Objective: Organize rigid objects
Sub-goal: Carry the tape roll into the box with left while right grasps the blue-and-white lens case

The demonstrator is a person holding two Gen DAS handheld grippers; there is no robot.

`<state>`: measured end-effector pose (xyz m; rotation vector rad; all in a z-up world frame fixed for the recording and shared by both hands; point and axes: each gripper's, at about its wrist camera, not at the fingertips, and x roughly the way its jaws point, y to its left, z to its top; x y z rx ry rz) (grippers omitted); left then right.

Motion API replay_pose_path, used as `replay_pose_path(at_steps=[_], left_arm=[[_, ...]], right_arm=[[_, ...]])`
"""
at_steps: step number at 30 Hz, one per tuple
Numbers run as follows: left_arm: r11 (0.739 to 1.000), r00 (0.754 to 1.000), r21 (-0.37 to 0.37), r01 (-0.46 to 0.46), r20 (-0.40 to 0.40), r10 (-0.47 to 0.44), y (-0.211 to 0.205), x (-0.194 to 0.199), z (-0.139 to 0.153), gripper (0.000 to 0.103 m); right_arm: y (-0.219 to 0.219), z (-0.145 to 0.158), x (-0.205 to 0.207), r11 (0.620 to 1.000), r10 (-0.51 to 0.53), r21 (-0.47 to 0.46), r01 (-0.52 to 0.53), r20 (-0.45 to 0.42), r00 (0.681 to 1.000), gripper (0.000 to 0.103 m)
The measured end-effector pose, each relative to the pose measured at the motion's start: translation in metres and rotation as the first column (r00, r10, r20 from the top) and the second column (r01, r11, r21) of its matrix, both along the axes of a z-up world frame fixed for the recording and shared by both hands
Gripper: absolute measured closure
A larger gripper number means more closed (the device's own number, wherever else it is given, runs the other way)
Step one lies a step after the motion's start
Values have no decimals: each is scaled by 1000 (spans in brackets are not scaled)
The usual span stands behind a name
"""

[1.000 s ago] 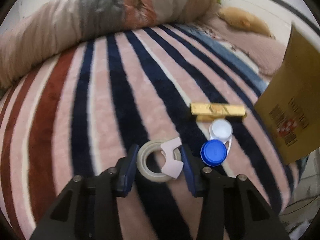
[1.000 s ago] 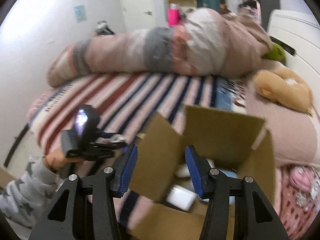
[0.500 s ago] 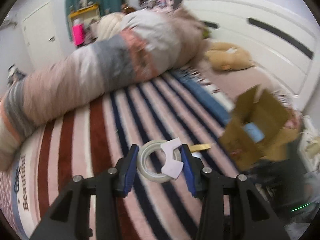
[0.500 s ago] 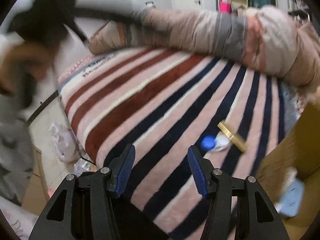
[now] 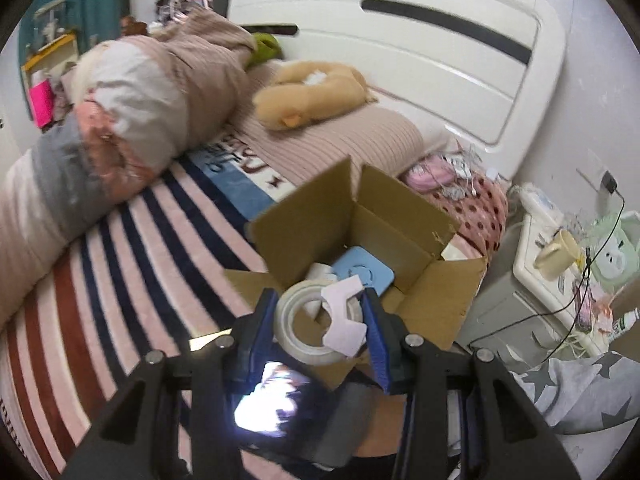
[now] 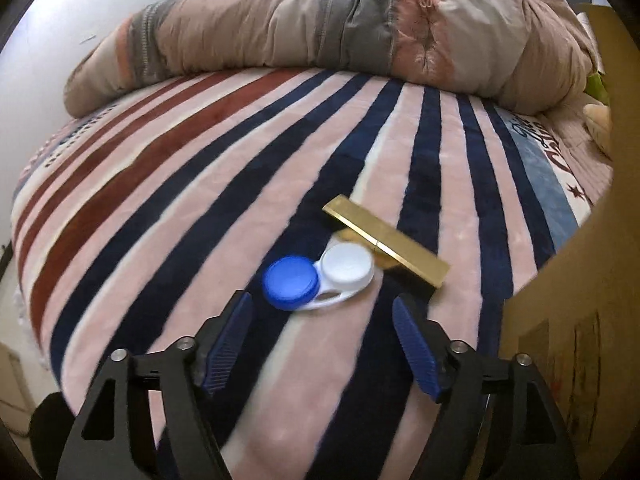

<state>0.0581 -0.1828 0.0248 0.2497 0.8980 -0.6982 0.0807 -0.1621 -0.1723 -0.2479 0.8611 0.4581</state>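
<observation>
Left wrist view: the left gripper point(image 5: 320, 322) clamps a translucent roll of clear tape point(image 5: 310, 322) with a pale paper tab, held over the near edge of the open brown cardboard box point(image 5: 404, 216) on the striped pink, navy and red blanket point(image 5: 132, 248). Inside the box lie a light-blue square flat case point(image 5: 362, 270) and a white item, too hidden to identify. Right wrist view: the right gripper point(image 6: 322, 336) gapes wide just short of a contact-lens case with blue and white caps point(image 6: 320, 276); a gold rectangular bar point(image 6: 386, 240) touches it beyond.
</observation>
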Motion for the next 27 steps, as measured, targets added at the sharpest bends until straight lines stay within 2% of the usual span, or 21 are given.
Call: replay_pose_path(at_steps=[7,8,9,10,12,14,18,22,27], left_arm=[[999,996,36,31,-83,-28,-32,19,-38,64],[999,996,42,30,-88,-27,-34,21,-41,64],[998,995,48,30,-93,-26,-37,24,-43,62],[998,995,49,30,-99,-25,-38,26,-45,59],[999,996,46,18,-94,-14,-35,29,-44,39],[999,998,34,2,-70,0,-29,29,-39,31],[1000,999,-10,-27,-47,27,-6,25,-24,31],[995,995,-30,-98,13,99,37,17,-9,31],[970,968,-36,-242,58,244,111,10,-6,31]], right_arm=[[16,-8,14,999,19,-25,-19,12,1000,29],[18,-9,14,999,22,-28,-22,13,1000,31],[18,-9,13,999,25,-30,-25,18,1000,39],[18,-9,13,999,28,-29,-28,20,999,43],[17,-8,12,999,33,-24,-32,24,999,44],[17,-8,11,999,41,-15,-40,28,999,44],[18,-5,4,997,72,-16,-71,41,997,44],[17,6,-12,992,120,37,-122,35,992,44],[18,35,-43,975,194,101,-199,56,979,44]])
